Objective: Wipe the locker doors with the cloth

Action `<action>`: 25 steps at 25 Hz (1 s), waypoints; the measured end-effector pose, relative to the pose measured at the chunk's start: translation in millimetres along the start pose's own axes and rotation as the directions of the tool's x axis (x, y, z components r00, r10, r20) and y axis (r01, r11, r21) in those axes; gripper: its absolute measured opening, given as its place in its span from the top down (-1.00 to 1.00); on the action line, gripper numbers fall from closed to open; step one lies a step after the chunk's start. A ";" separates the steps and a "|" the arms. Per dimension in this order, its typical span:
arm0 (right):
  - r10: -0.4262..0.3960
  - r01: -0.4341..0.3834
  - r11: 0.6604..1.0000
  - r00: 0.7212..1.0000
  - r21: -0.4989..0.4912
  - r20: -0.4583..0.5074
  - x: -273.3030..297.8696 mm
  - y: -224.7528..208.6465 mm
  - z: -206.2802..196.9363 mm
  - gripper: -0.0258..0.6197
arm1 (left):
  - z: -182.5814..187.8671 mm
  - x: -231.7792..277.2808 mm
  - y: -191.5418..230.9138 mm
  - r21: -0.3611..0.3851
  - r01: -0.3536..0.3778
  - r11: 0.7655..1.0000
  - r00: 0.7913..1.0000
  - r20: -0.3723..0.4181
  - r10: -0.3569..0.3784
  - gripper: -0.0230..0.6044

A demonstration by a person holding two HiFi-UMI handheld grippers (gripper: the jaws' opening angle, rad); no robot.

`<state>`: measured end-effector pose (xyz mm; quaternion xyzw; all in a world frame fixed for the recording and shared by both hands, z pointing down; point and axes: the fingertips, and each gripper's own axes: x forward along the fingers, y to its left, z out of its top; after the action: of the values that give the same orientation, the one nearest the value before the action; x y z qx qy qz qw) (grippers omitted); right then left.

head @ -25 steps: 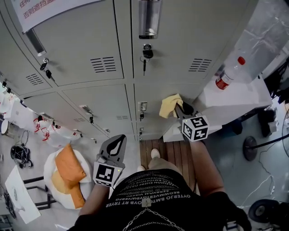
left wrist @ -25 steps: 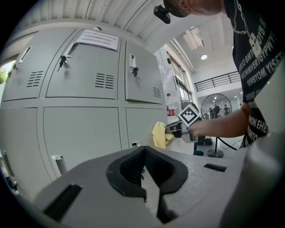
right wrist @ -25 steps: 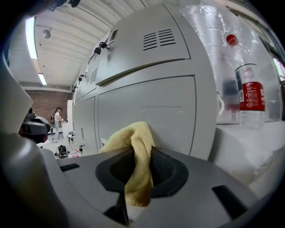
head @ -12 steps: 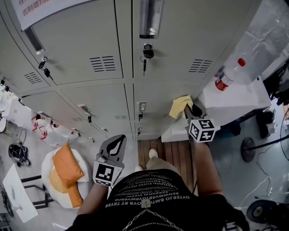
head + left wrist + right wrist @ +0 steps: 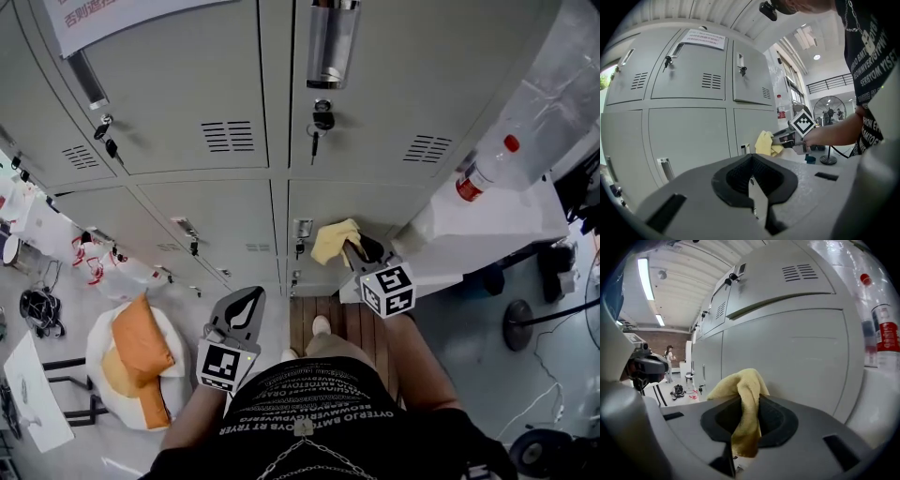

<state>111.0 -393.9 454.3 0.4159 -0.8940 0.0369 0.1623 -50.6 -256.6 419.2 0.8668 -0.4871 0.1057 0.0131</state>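
Grey locker doors (image 5: 187,103) fill the head view. My right gripper (image 5: 354,249) is shut on a yellow cloth (image 5: 334,240), which presses against the lower door (image 5: 375,202) just right of its small latch. In the right gripper view the cloth (image 5: 743,399) bulges out between the jaws, close to that door (image 5: 787,348). My left gripper (image 5: 246,302) hangs low and apart from the lockers, shut with nothing in it. The left gripper view shows its closed jaws (image 5: 752,177) and, beyond them, the cloth (image 5: 764,143) held by the right gripper (image 5: 785,138).
A plastic bottle with a red cap (image 5: 483,167) stands on a white ledge (image 5: 497,216) right of the lockers. Keys hang in a lock (image 5: 322,122). An orange cushion (image 5: 141,342) lies on a white seat at lower left. A foot (image 5: 322,323) rests on wooden boards.
The right gripper carried the cloth to the right across the lower door, then back left toward the latch. The left gripper has stayed where it was.
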 end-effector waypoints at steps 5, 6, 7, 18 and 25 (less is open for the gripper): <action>0.068 -0.068 0.998 0.997 0.020 -0.042 33.4 17.6 -1.6 0.68 | -3.6 -3.6 8.6 -0.011 -0.036 0.999 0.999 -0.017 0.036 0.92; 0.074 -0.074 0.997 0.996 0.011 -0.052 38.6 18.9 -2.1 0.68 | -4.4 -3.5 9.5 -0.013 -0.043 0.999 0.999 -0.021 0.042 0.92; 0.079 -0.079 0.997 0.995 0.002 -0.062 43.1 19.8 -2.9 0.68 | -5.2 -3.3 10.2 -0.016 -0.048 0.999 0.999 -0.024 0.048 0.92; 0.087 -0.090 0.996 0.993 -0.027 -0.081 42.5 7.6 -8.3 0.68 | -12.9 18.7 5.2 -0.025 -0.022 0.999 0.998 -0.059 0.020 0.92; 0.020 -0.022 1.000 0.995 -0.014 -0.094 16.0 -31.5 -14.9 0.67 | 11.3 65.4 -11.0 -0.015 0.068 0.998 0.998 -0.003 -0.068 0.92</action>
<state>129.1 -423.1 471.2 0.4030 -0.8900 0.0513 0.2069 -6.4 -307.3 421.9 0.8825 -0.4582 0.1032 0.0242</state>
